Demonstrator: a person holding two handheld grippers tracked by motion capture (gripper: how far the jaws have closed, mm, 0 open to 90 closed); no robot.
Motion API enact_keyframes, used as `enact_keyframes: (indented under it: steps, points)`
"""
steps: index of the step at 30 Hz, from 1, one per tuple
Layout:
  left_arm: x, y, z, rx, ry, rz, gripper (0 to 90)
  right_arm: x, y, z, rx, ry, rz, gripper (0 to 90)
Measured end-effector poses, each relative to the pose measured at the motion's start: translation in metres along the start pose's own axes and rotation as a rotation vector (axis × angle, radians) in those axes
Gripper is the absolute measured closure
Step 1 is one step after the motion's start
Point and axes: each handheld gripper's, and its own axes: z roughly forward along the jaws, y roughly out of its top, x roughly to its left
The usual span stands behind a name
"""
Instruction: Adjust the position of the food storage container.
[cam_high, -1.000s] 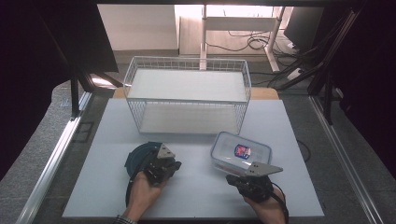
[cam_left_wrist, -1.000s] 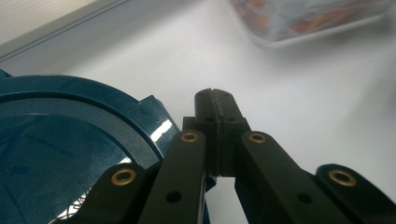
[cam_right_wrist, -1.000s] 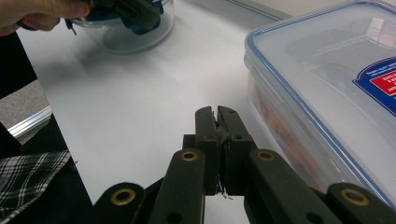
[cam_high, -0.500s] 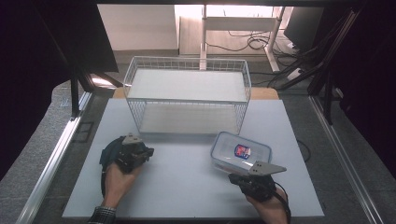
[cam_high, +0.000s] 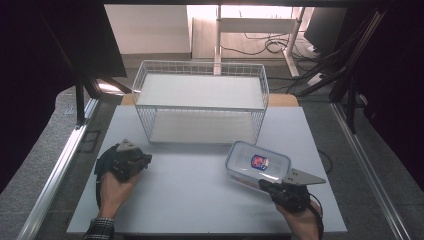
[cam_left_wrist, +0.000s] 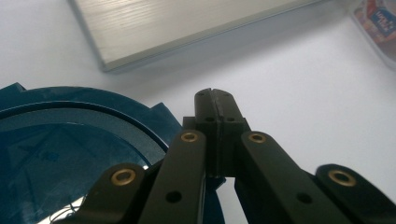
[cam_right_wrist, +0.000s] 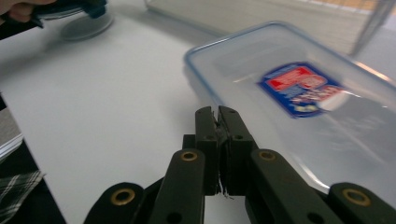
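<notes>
Dark curtains and a tangle of cables stood behind the counter (cam_high: 200, 200), whose white top took up most of the room's lit space. At its far edge sat a white wire basket (cam_high: 200, 102), open-topped and with nothing in it, much the biggest thing there.

Next in size was the clear plastic container (cam_high: 257, 164), a rectangular lidded box with a red and blue label, lying near the counter's near right corner with one side tipped up. It looked light and fairly stiff, its smooth lid (cam_right_wrist: 299, 88) likely slippery; I judged the raised rim or a corner the safest place to take hold, since a flat squeeze across the lid could flex it or slide off. The right gripper (cam_high: 267, 186) met its near edge, and in the right gripper view its jaws stood pressed together at the rim; whether any lip of the box was caught between them I could not tell.

Smaller was the round dark blue lid (cam_left_wrist: 70, 154), lying by the counter's near left edge under the person's left hand (cam_high: 112, 187). It looked thin, light and rigid, best taken by its notched rim. The left gripper (cam_left_wrist: 215, 95) rested over it with jaws closed together, nothing between the tips.
</notes>
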Motion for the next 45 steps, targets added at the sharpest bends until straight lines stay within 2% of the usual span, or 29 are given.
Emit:
enact_keyframes:
  steps: [3,4,6,7,10,11,12,13,14,15,17,19,22,23,24,26,29,32,38,40,42,43,45]
  points:
    - [0.006,-0.002,-0.002,-0.011,0.01,-0.035,90.0,-0.013,-0.003,-0.009,-0.015,-0.043,0.027,86.4]
    - [0.006,-0.002,-0.002,-0.011,0.01,-0.035,90.0,-0.013,-0.003,-0.009,-0.015,-0.043,0.027,86.4]
    - [-0.003,0.0,0.0,0.008,0.056,-0.03,90.0,-0.02,-0.003,-0.013,-0.022,-0.069,0.043,86.4]
    - [-0.006,0.001,0.0,0.008,0.047,-0.021,90.0,-0.026,-0.003,-0.014,-0.022,-0.092,0.05,86.5]
    - [-0.022,0.007,0.003,-0.031,0.001,-0.009,90.0,-0.042,-0.003,-0.019,-0.025,-0.168,0.069,87.1]
    - [-0.028,0.009,0.004,-0.046,-0.02,-0.004,90.0,-0.057,-0.005,-0.023,-0.035,-0.22,0.092,87.0]
    - [-0.033,0.011,0.007,-0.057,-0.05,-0.007,90.0,-0.057,-0.005,-0.023,-0.035,-0.22,0.092,87.0]
    - [-0.041,0.014,0.012,-0.063,-0.086,0.001,90.0,-0.073,-0.007,-0.024,-0.03,-0.273,0.135,86.9]
    - [-0.041,0.014,0.012,-0.063,-0.086,0.001,89.9,-0.073,-0.007,-0.024,-0.03,-0.273,0.135,86.9]
    - [-0.045,0.014,0.018,-0.052,-0.102,0.013,89.9,-0.079,-0.008,-0.024,-0.022,-0.295,0.151,87.0]
    - [-0.05,0.015,0.028,-0.038,-0.12,0.024,89.7,-0.096,-0.012,-0.017,0.017,-0.333,0.196,87.0]
    - [-0.054,0.015,0.038,-0.022,-0.139,0.034,88.8,-0.107,-0.014,-0.007,0.062,-0.357,0.21,87.1]
    - [-0.057,0.014,0.048,-0.003,-0.155,0.043,88.2,-0.115,-0.014,0.011,0.122,-0.33,0.216,88.4]
    - [-0.058,0.014,0.051,-0.002,-0.162,0.043,88.1,-0.116,-0.014,0.016,0.141,-0.323,0.212,88.5]
    - [-0.059,0.015,0.055,0.001,-0.172,0.047,88.1,-0.114,-0.012,0.025,0.163,-0.288,0.193,88.8]
    - [-0.06,0.017,0.058,0.008,-0.178,0.052,88.2,-0.112,-0.012,0.029,0.172,-0.284,0.185,88.8]
    - [-0.061,0.019,0.064,0.012,-0.188,0.053,88.2,-0.1,-0.005,0.046,0.192,-0.238,0.147,88.8]
    - [-0.062,0.022,0.073,0.013,-0.201,0.047,88.2,-0.09,0.002,0.06,0.192,-0.188,0.141,88.8]
    - [-0.066,0.022,0.087,0.041,-0.224,0.046,87.5,-0.06,0.015,0.09,0.204,-0.086,0.116,88.7]
    - [-0.067,0.019,0.083,0.046,-0.193,0.048,89.6,-0.049,0.018,0.097,0.215,-0.069,0.096,88.8]
    - [-0.064,0.015,0.075,0.05,-0.207,0.019,89.9,-0.041,0.02,0.101,0.233,-0.084,0.06,88.8]
    - [-0.064,0.013,0.07,0.04,-0.217,0.006,89.9,-0.039,0.02,0.102,0.235,-0.076,0.057,88.9]
    - [-0.068,0.007,0.063,0.051,-0.202,0.002,90.0,-0.036,0.019,0.103,0.245,-0.059,0.07,88.9]
